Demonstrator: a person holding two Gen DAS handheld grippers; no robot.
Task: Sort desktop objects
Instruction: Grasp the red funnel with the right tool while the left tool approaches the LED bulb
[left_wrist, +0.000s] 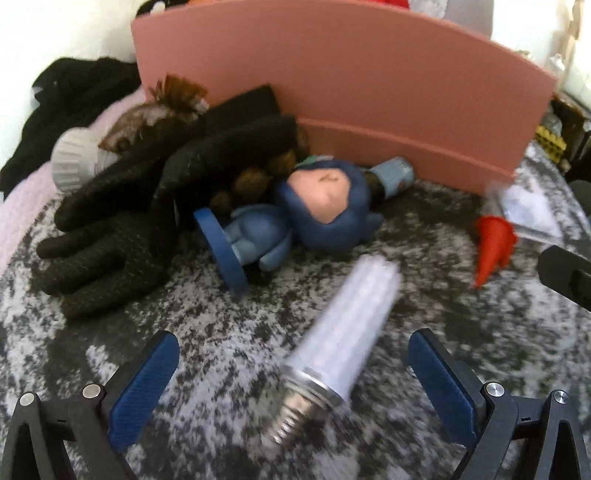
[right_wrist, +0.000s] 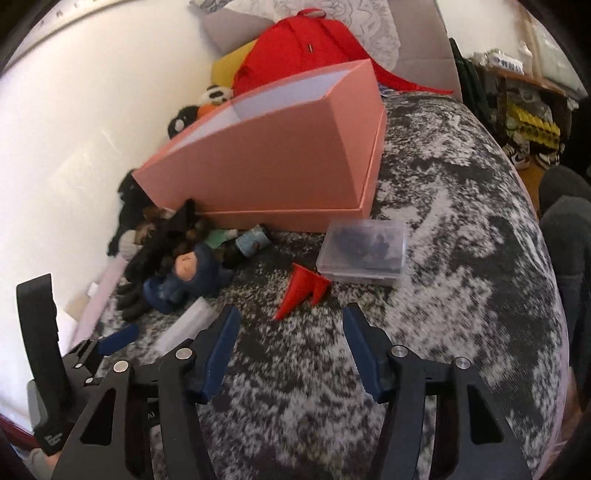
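Both views low, facing pink box (left_wrist: 332, 92).

Pink box (right_wrist: 280, 173) upright, open top, white inside, on mottled grey-black surface. White bulb (left_wrist: 343, 343) with metal screw base lying flat, base toward camera, blurred. Blue figurine (left_wrist: 295, 218) with peach face on its side, round base at left, just beyond bulb. Black gloves (left_wrist: 122, 225) piled left of figurine, touching it. Small dark bottle (left_wrist: 391, 179) with pale label lying against box foot. Red cone piece (right_wrist: 301, 291) lying right of figurine. Clear lidded case (right_wrist: 364, 251), dark contents, just beside cone.
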